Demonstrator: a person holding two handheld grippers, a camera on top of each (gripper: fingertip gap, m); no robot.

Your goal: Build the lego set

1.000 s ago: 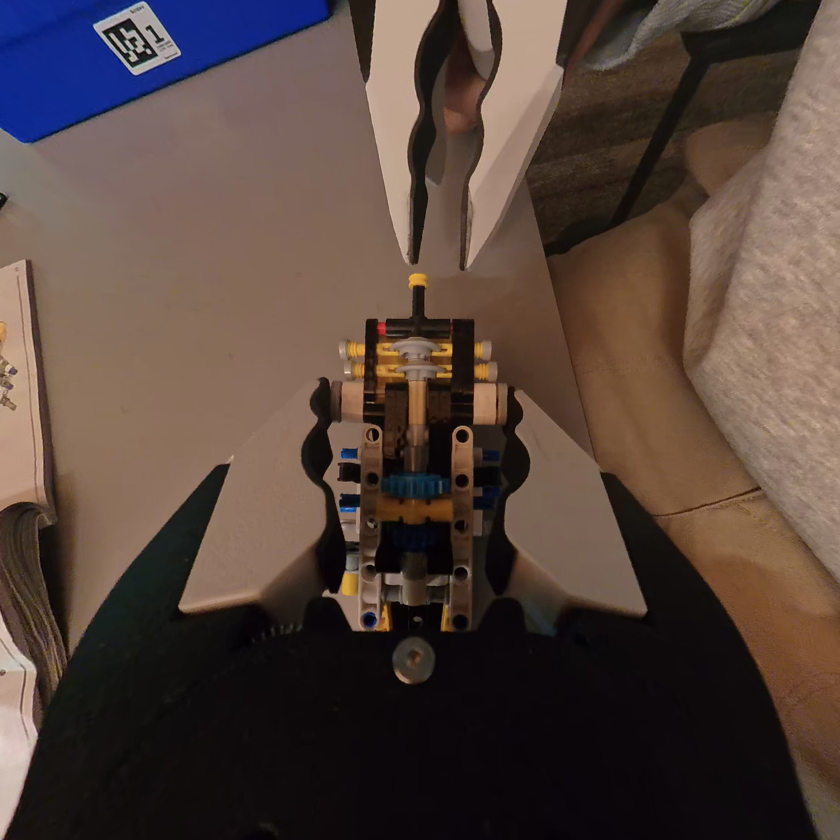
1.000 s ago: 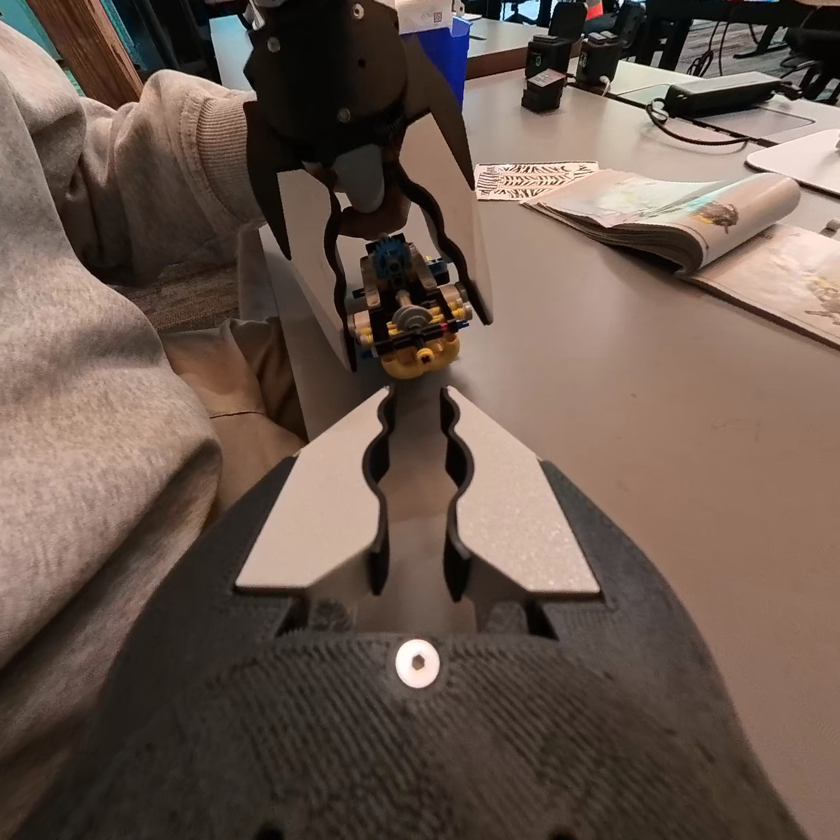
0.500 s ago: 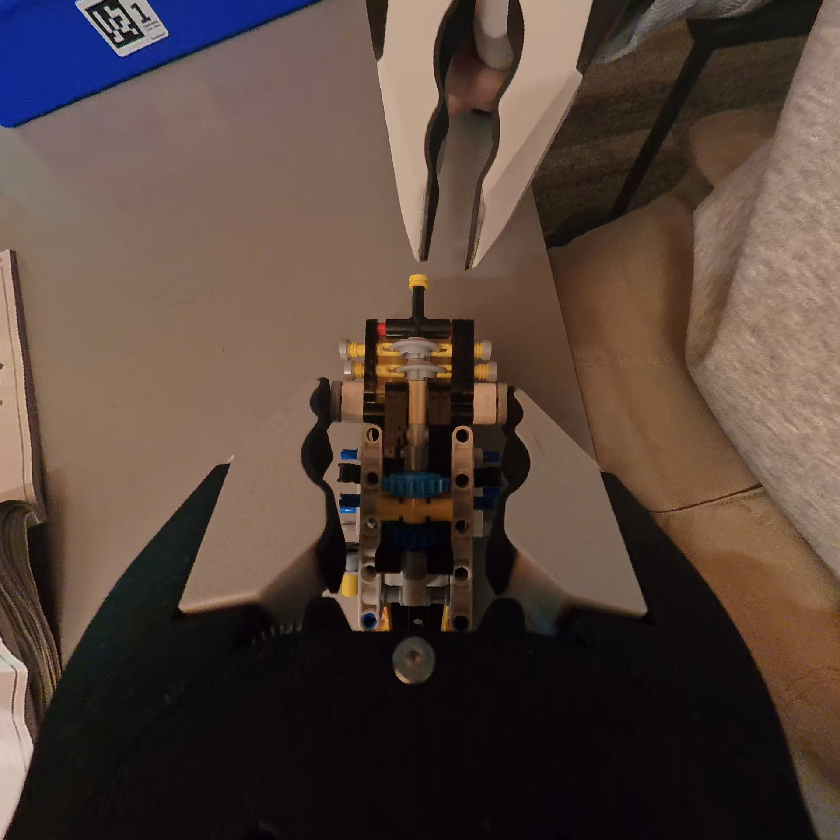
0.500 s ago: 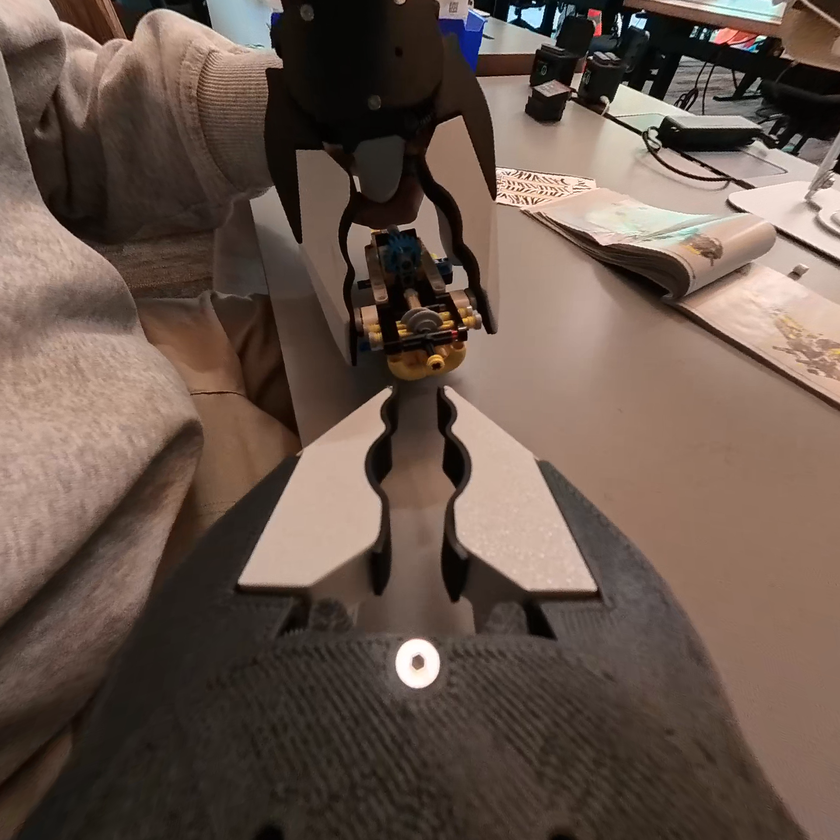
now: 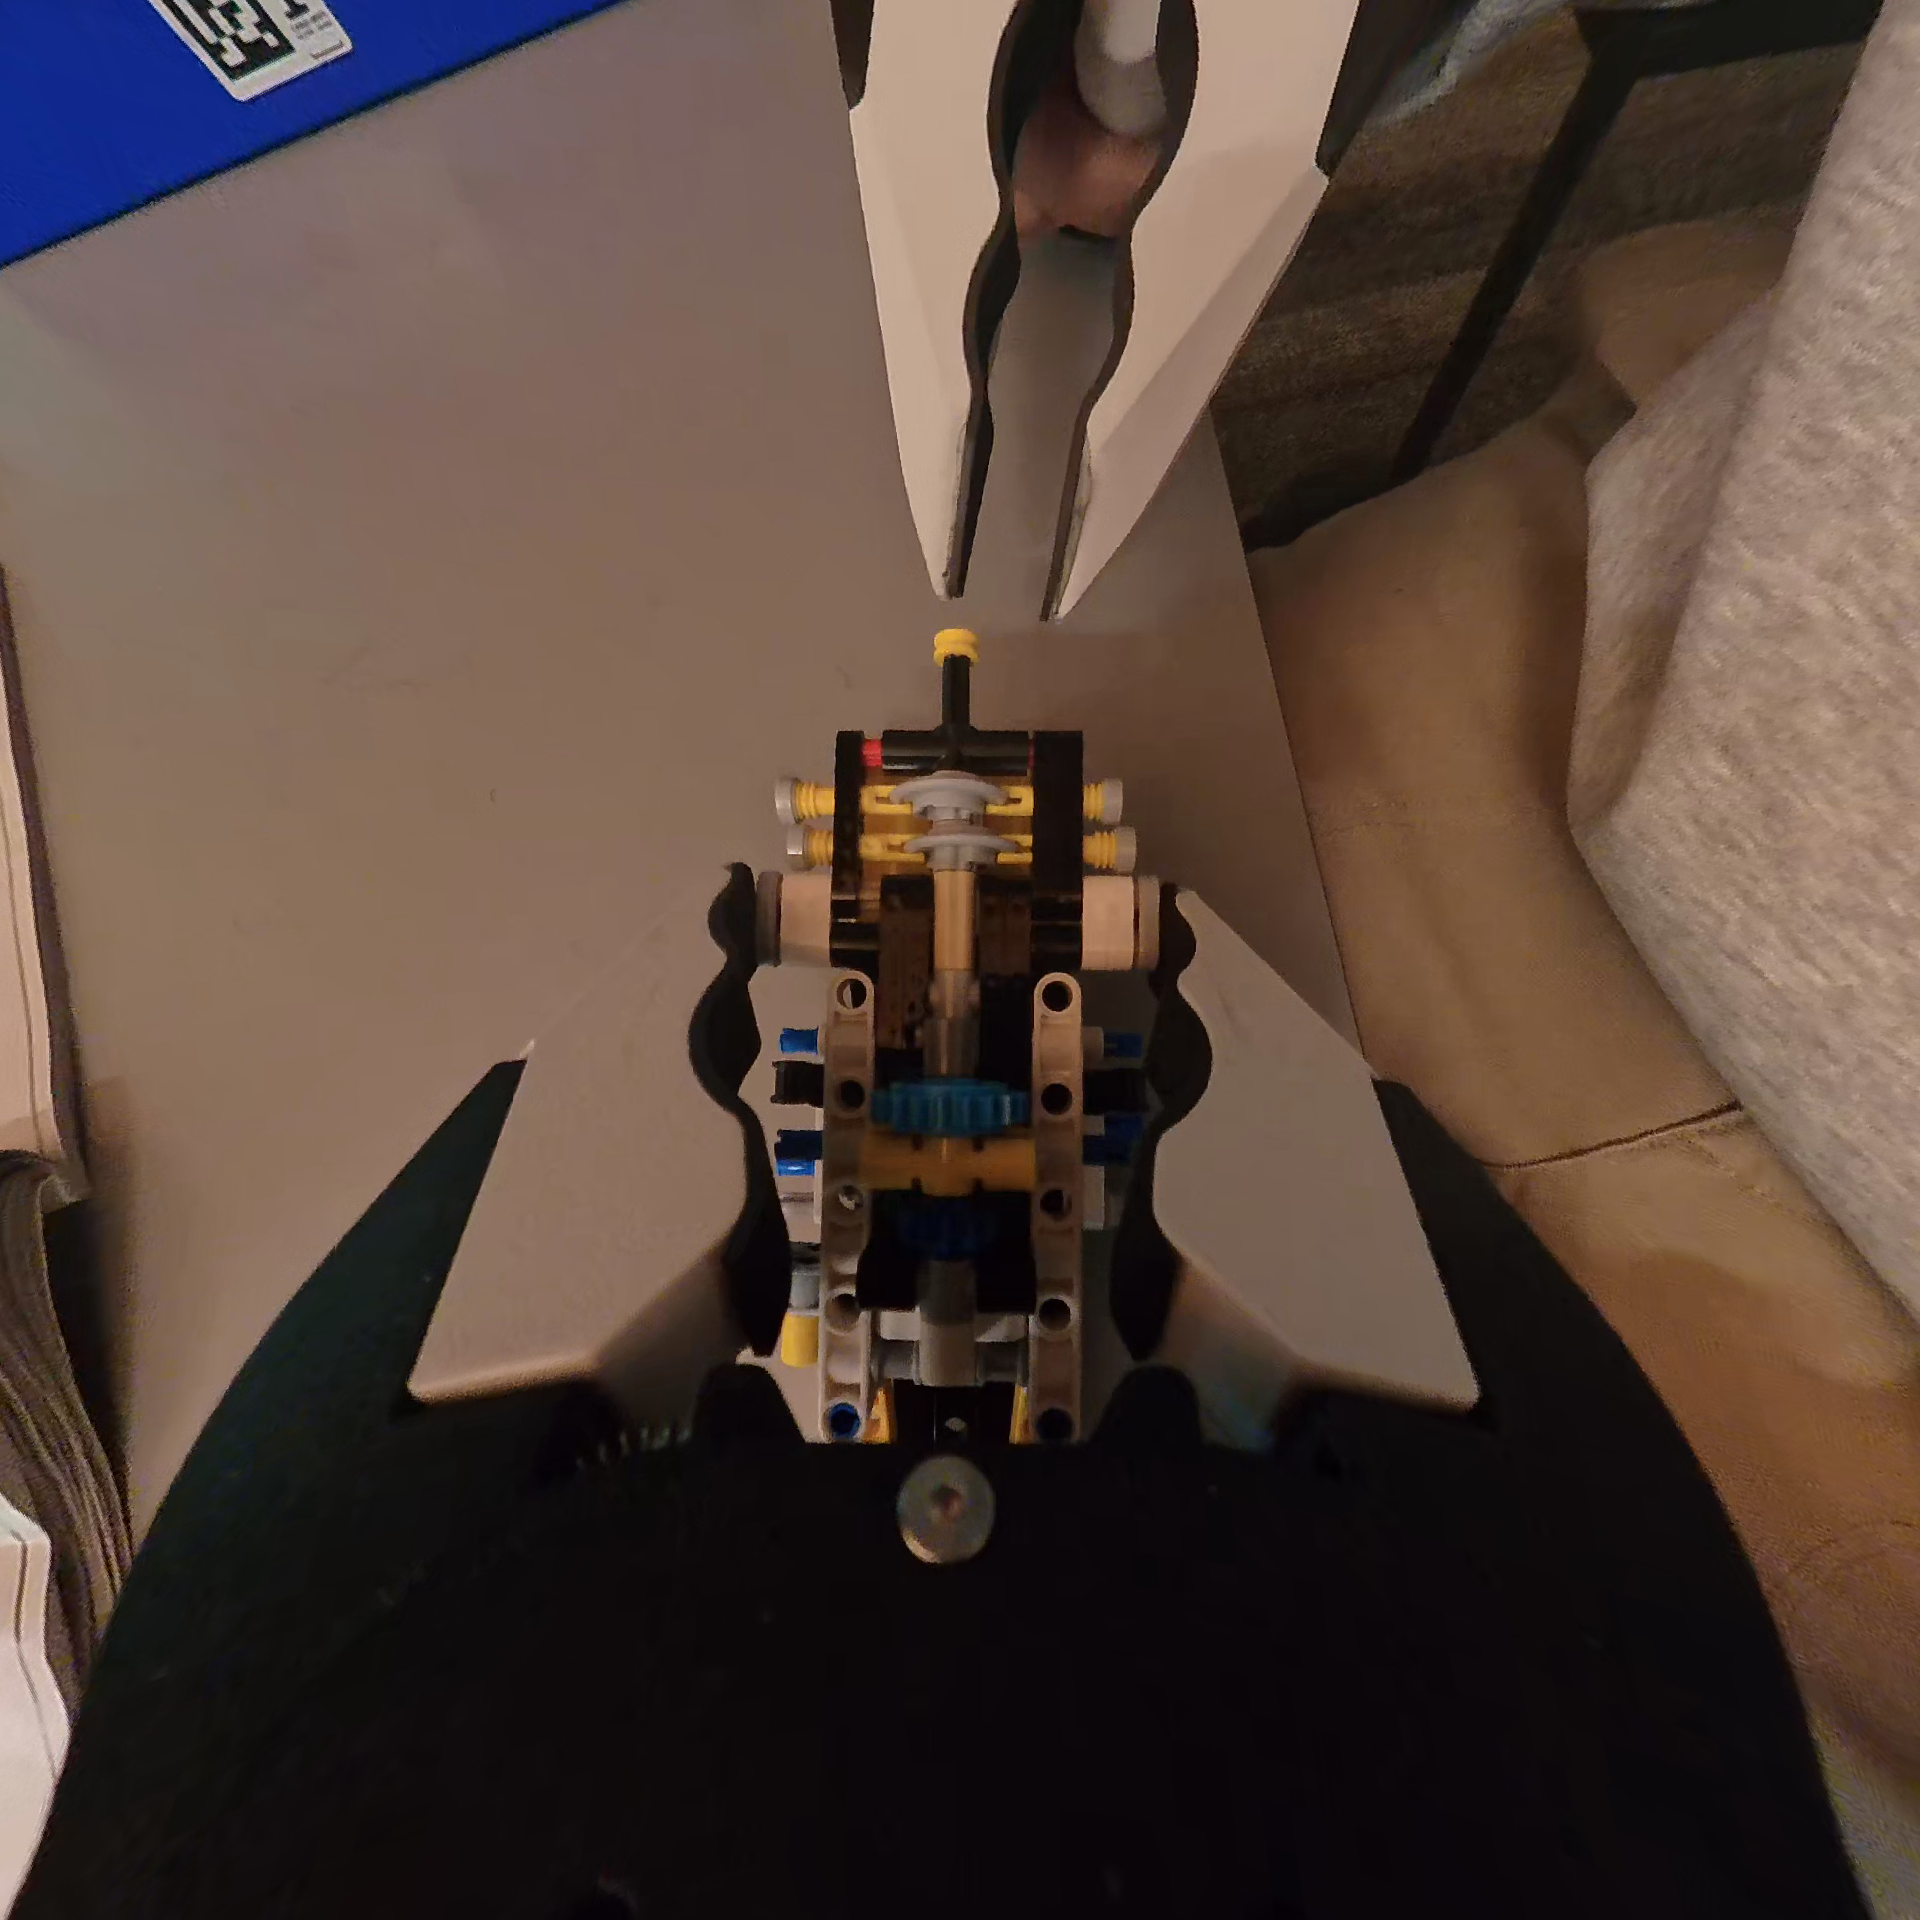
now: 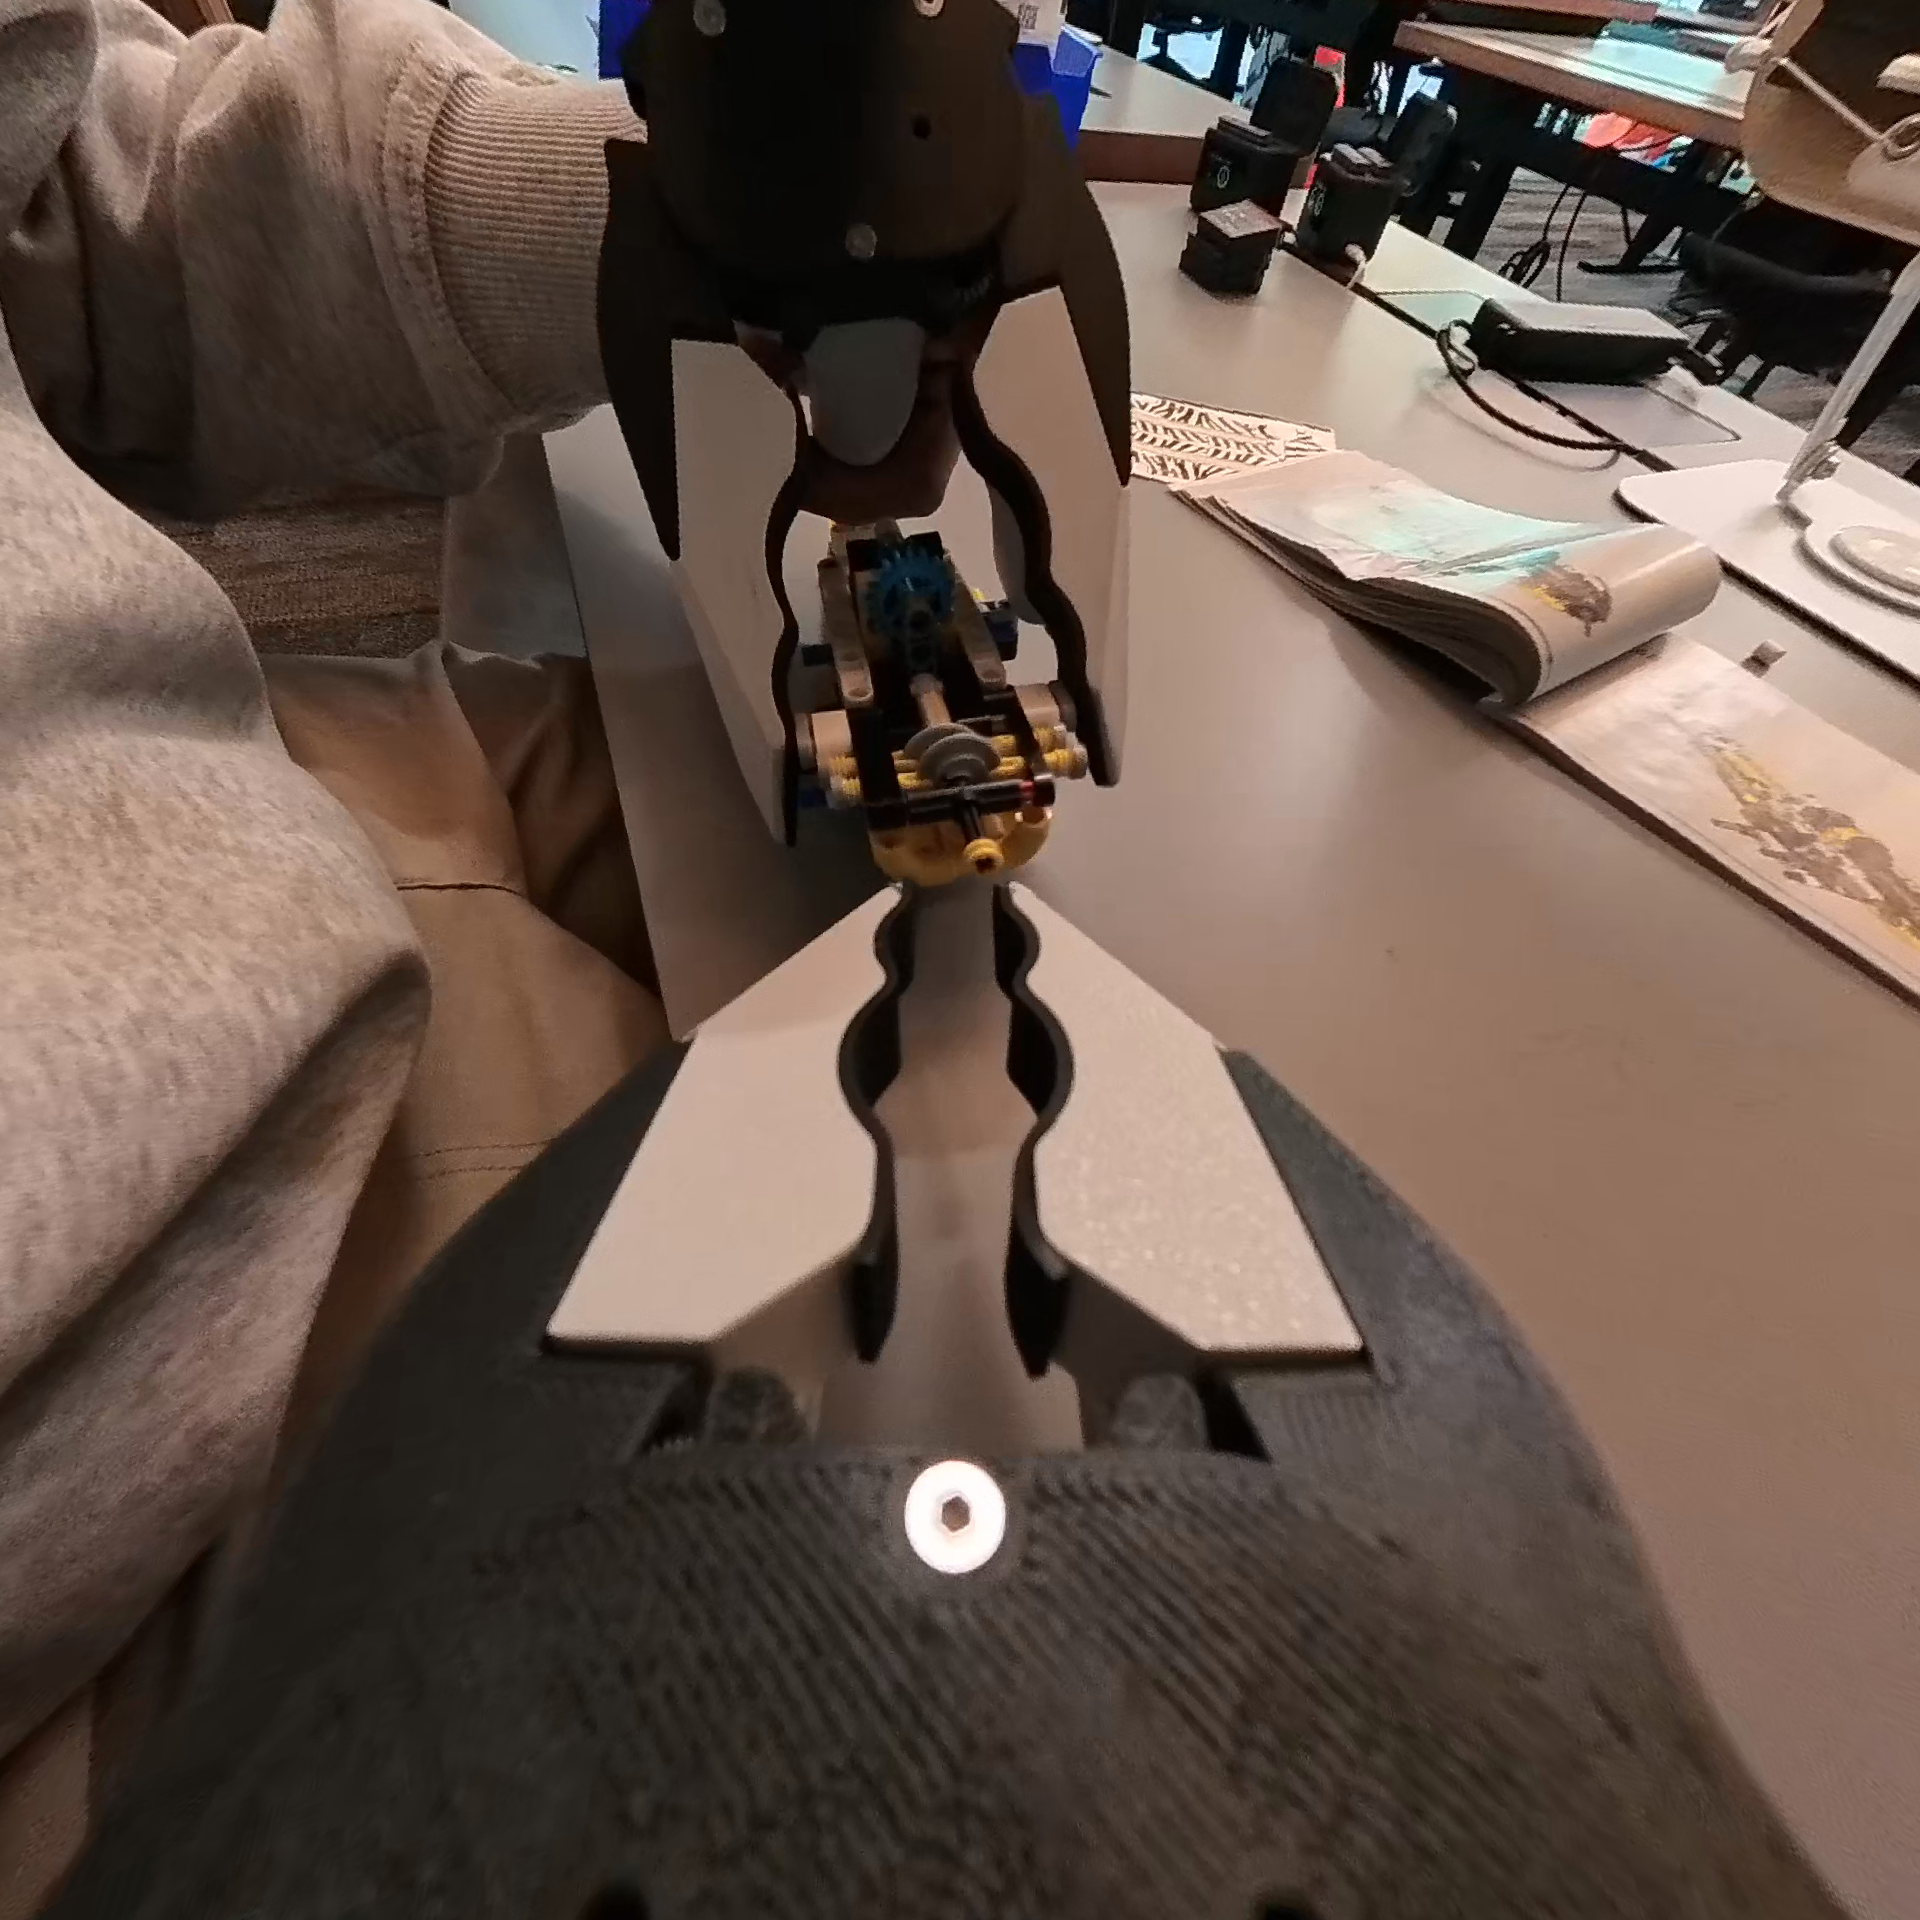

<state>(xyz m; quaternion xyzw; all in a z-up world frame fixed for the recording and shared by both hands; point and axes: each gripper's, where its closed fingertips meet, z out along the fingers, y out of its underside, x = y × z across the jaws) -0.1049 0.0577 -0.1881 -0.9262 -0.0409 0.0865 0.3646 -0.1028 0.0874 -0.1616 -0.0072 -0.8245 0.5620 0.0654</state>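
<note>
Left gripper (image 5: 956,904) clamps the lego assembly (image 5: 951,1039) by its sides, held above the counter (image 5: 416,623) edge. Right gripper (image 6: 951,894) faces it tip to tip, fingers (image 6: 790,1122) slightly parted, holding nothing, just short of the yellow-capped black axle (image 5: 955,675). Assembly's long axis runs along the left fingers, axle pointing at the right gripper. Grey counter; open instruction booklet (image 6: 1455,582) off to one side; blue box (image 5: 156,104) at far corner.

The left gripper (image 5: 956,935) has its fingers closed around a held model. The right gripper (image 6: 951,894) faces it tip to tip, fingers slightly parted with nothing between them, close but not touching.
</note>
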